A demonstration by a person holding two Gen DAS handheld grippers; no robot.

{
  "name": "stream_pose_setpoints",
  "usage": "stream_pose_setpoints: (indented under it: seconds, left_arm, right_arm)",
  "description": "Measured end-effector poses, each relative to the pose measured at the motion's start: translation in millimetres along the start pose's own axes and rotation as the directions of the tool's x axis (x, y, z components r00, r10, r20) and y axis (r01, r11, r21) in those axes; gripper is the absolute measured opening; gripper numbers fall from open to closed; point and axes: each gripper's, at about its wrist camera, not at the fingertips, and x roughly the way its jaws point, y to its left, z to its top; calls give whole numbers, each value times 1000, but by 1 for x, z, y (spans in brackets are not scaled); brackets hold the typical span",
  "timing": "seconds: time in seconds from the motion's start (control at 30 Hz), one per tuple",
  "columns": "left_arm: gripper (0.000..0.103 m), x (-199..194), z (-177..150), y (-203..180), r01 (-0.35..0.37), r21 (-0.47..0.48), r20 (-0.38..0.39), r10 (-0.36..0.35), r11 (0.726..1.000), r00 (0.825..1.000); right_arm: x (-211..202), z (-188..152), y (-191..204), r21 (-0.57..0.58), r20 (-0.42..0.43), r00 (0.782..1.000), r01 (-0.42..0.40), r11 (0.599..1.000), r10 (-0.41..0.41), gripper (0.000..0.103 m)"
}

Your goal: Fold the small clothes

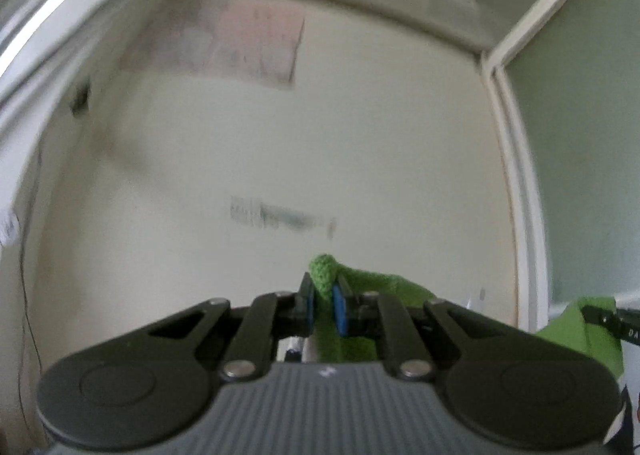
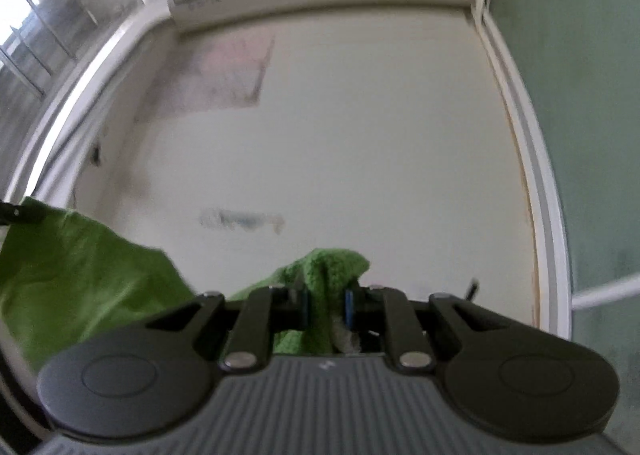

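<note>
Left wrist view, low middle: left gripper point(image 1: 323, 305) pinching green cloth point(image 1: 326, 273); right wrist view: right gripper point(image 2: 327, 305) pinching it too

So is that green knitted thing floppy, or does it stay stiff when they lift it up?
Probably floppy: the green garment sags in soft folds between the left gripper and right gripper. It looks light, since small pinches seem to hold it. The nubby knit likely grips the pads rather than slipping.

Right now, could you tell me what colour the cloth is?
The cloth is bright green, seen best in the right wrist view.
</note>
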Motion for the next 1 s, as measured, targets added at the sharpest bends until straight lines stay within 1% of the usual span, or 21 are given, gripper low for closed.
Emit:
stream_pose_setpoints:
  seconds: [0.07,0.13,0.2,0.23,0.27,0.3,0.33,0.37,0.4,0.43,0.47,0.5,0.57,0.6,0.67,0.77,0.83,0.87,0.9,0.97,1.0]
  left_arm:
    - [9,39,-30,-1,-29,3,-100,29,1000,995]
    - [9,82,-66,0,-67,13,-206,68,998,976]
    - [9,135,-119,1,-119,39,-317,125,992,940]
    - [10,163,-152,1,-150,57,-366,160,987,917]
    - [11,189,-187,2,-186,79,-412,201,979,888]
    - [16,210,-220,4,-215,108,-457,240,971,857]
    - [27,231,-257,4,-229,156,-521,277,961,807]
    - [28,248,-294,5,-231,216,-598,316,949,737]
    - [22,259,-329,8,-232,273,-676,358,934,644]
    - [18,259,-354,12,-230,287,-728,368,930,579]
    - [19,250,-365,17,-221,260,-748,340,940,570]
    - [22,237,-370,22,-211,229,-753,310,950,580]
    - [25,215,-367,28,-214,198,-740,289,956,607]
    - [31,203,-362,31,-214,174,-733,272,961,623]
    - [35,179,-350,33,-179,115,-724,206,977,658]
    - [45,155,-342,25,-117,96,-712,150,989,686]
    - [46,138,-345,21,-80,93,-722,122,992,681]
    - [46,133,-346,20,-68,86,-734,109,994,670]
    - [46,125,-347,20,-60,78,-746,98,995,659]
    - [46,113,-347,24,-65,66,-763,93,996,639]
    - [47,107,-345,28,-74,66,-769,98,995,632]
  right_arm:
    - [26,-27,-8,8,-80,997,24,1000,-23,8]
    - [60,-68,-20,48,-186,982,50,998,-40,8]
    - [97,-122,-31,97,-294,954,89,991,-57,8]
    - [115,-151,-34,115,-339,938,118,986,-73,8]
    - [132,-184,-38,133,-397,913,155,979,-91,15]
    - [148,-220,-42,143,-470,877,188,972,-100,26]
    - [158,-253,-45,129,-541,832,226,966,-122,30]
    - [169,-275,-46,108,-600,789,247,963,-135,34]
    - [167,-295,-52,98,-651,746,267,959,-141,33]
    - [157,-307,-61,118,-673,728,281,953,-132,33]
    - [141,-314,-73,158,-674,731,287,945,-110,35]
    - [121,-315,-87,199,-675,733,295,935,-88,42]
    - [89,-314,-105,237,-685,725,311,920,-69,48]
    - [75,-317,-111,246,-699,713,314,917,-57,48]
    - [48,-322,-110,232,-729,683,311,921,-47,48]
    - [17,-337,-90,196,-767,641,284,939,-34,47]
    - [11,-352,-70,176,-791,612,233,957,-3,41]
    - [10,-358,-57,152,-802,598,193,969,7,7]
    - [10,-358,-46,107,-784,621,156,982,-13,0]
    - [16,-354,-39,2,-773,630,124,992,-78,0]
    - [23,-345,-46,-53,-746,653,144,988,-135,0]
